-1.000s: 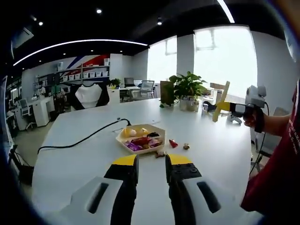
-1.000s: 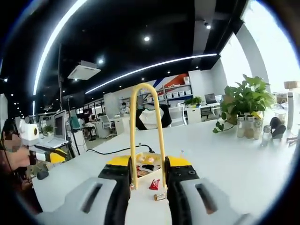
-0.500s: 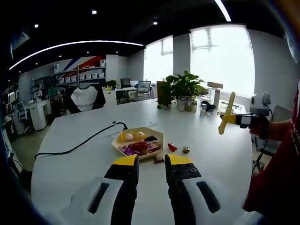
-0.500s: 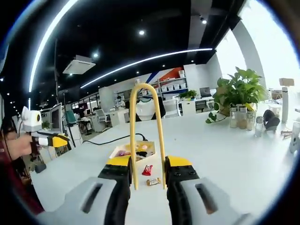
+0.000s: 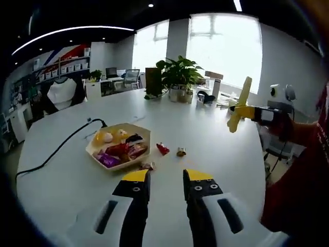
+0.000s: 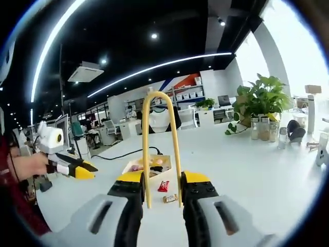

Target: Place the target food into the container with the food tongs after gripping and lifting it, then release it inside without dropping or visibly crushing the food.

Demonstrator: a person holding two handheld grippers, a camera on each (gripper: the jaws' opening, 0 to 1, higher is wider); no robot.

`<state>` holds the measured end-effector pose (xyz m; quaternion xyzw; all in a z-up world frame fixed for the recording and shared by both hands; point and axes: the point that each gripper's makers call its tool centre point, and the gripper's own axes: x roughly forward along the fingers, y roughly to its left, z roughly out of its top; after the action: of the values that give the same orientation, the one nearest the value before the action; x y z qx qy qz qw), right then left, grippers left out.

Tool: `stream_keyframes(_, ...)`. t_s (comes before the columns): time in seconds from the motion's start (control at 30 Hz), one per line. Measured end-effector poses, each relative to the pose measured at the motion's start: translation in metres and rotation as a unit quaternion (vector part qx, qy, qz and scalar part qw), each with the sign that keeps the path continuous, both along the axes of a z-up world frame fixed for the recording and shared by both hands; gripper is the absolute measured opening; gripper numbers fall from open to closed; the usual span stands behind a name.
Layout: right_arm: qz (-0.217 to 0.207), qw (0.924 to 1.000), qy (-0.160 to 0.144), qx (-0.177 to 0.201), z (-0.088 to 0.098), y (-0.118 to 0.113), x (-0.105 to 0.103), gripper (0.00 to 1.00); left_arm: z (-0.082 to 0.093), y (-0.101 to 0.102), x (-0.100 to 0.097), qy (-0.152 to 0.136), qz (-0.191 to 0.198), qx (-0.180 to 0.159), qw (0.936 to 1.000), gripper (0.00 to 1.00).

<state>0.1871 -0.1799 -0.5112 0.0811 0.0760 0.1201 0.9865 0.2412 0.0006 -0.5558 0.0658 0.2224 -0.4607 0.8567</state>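
A tan hexagonal tray [image 5: 146,135] of mixed wrapped snacks sits on the white table, with its rim [image 6: 125,166] just beyond my right jaws. Three loose pieces lie beside it: a red candy [image 5: 162,149] [image 6: 164,186], a small gold-wrapped candy [image 5: 181,152] [image 6: 170,198] and another piece [image 5: 148,165] by the tray's near edge. My left gripper [image 5: 167,177] [image 6: 77,170] is open above the table with nothing between its jaws. My right gripper [image 6: 162,180] [image 5: 257,112] is shut on the yellow food tongs [image 6: 160,134] [image 5: 238,110], held in the air right of the tray.
A black cable [image 5: 56,154] runs from the tray towards the table's left edge. A potted plant [image 5: 177,77] [image 6: 262,100] and small jars [image 6: 267,136] stand at the far side. The person's red sleeve [image 5: 303,170] is at the right.
The left gripper view has swung so the tray sits further left and nearer. In the right gripper view the left gripper has come in closer, over the table. The tongs stay gripped.
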Motion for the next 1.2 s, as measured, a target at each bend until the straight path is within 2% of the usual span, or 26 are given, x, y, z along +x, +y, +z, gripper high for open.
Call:
stream_keyframes(0.13, -0.005, 0.9999, 0.007, 0.012, -0.001, 0.002, -0.004, 0.25, -0.006, -0.010, 0.014, 0.001, 0.009, 0.002, 1.0000, 0.28)
stream_keyframes(0.17, -0.012, 0.9995, 0.015, 0.025, -0.003, 0.002, -0.005, 0.25, -0.007, -0.011, 0.017, -0.002, 0.010, 0.005, 0.9999, 0.28)
stream_keyframes(0.27, -0.014, 0.9994, 0.021, 0.025, -0.004, 0.002, -0.007, 0.25, -0.015, -0.011, 0.035, -0.009, 0.032, 0.026, 0.9991, 0.29)
stream_keyframes(0.33, -0.013, 0.9994, 0.021, 0.025, -0.003, 0.002, -0.009, 0.25, -0.020, -0.012, 0.044, -0.003, 0.048, 0.025, 0.9985, 0.29)
stream_keyframes(0.4, -0.016, 0.9993, 0.026, 0.022, -0.005, 0.000, -0.010, 0.25, -0.026, -0.015, 0.048, 0.018, 0.067, 0.017, 0.9975, 0.29)
stream_keyframes(0.43, -0.018, 0.9992, 0.027, 0.022, -0.005, -0.001, -0.010, 0.25, -0.026, -0.017, 0.051, 0.011, 0.066, 0.016, 0.9977, 0.29)
stream_keyframes(0.53, -0.027, 0.9988, 0.032, 0.024, -0.006, -0.008, -0.011, 0.25, -0.038, -0.025, 0.055, 0.026, 0.079, 0.016, 0.9964, 0.31)
stream_keyframes(0.63, -0.035, 0.9979, 0.038, 0.039, -0.005, -0.014, -0.010, 0.25, -0.051, -0.029, 0.060, 0.031, 0.088, 0.028, 0.9952, 0.31)
stream_keyframes(0.77, -0.041, 0.9976, 0.036, 0.041, 0.000, -0.020, -0.009, 0.25, -0.064, -0.034, 0.070, 0.041, 0.106, 0.026, 0.9932, 0.32)
stream_keyframes(0.83, -0.044, 0.9976, 0.037, 0.040, 0.001, -0.022, -0.009, 0.25, -0.069, -0.039, 0.074, 0.041, 0.108, 0.025, 0.9929, 0.32)
stream_keyframes(0.97, -0.056, 0.9968, 0.043, 0.038, -0.002, -0.030, -0.008, 0.25, -0.084, -0.041, 0.081, 0.042, 0.116, 0.045, 0.9913, 0.32)
stream_keyframes(1.2, -0.064, 0.9958, 0.050, 0.041, -0.005, -0.038, -0.005, 0.25, -0.093, -0.043, 0.082, 0.048, 0.125, 0.048, 0.9899, 0.30)
